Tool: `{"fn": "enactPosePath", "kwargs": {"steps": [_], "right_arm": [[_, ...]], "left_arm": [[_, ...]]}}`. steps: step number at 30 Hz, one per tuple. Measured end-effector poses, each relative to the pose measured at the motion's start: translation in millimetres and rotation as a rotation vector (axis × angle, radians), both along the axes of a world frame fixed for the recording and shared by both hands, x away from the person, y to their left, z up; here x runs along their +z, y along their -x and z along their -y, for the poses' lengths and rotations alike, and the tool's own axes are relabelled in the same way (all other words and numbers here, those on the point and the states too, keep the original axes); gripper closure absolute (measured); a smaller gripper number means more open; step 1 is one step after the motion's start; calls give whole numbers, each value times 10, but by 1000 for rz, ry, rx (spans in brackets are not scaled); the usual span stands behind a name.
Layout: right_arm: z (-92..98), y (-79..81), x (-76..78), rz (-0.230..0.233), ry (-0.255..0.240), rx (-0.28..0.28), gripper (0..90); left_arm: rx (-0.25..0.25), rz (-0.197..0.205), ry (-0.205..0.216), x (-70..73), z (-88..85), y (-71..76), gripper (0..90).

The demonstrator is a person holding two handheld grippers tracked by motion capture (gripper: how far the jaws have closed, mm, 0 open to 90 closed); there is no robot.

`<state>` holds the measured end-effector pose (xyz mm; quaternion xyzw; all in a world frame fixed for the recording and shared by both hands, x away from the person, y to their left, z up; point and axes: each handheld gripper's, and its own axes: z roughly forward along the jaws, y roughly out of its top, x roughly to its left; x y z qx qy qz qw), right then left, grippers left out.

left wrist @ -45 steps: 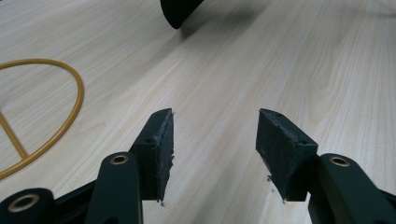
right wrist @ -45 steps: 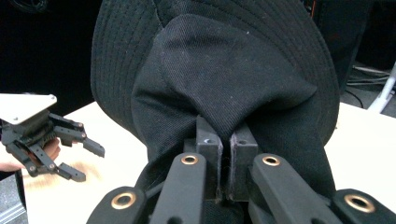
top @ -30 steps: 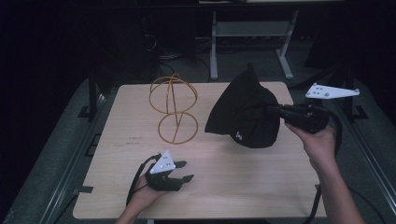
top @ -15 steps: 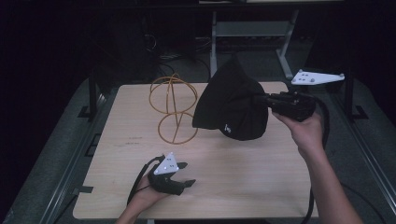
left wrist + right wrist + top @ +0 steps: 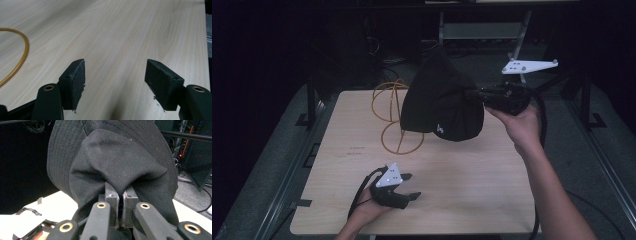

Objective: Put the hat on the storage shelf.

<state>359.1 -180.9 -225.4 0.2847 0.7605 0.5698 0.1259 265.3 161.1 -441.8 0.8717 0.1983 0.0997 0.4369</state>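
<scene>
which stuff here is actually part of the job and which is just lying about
In the job:
- black hat, pinched in the right hand-held gripper
- wire hat stand, next to the lifted hat

Lying about:
- left hand-held gripper, open over bare table
- metal frame behind the table

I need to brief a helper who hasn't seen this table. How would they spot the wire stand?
On the wooden table, look toward the far edge, left of the black hat. The wire stand is there: thin orange-gold hoops on a ring base, see-through, unlike the solid fabric beside it.
</scene>
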Motion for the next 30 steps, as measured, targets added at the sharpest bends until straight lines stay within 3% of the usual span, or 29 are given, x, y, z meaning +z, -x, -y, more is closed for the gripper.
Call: {"fn": "enactPosePath", "kwargs": {"steps": [9,23,30], "right_arm": [[-223,-129,116,0,17,14,858],[-717,-331,289,3,74,64,859],[-858,-436,332,-7,70,69,858]], "left_arm": [[-4,-2,6,-15,6,-11,324],[21,8,30,-6,-31,-29,324],[5,19,43,1,-21,-36,324]]}}
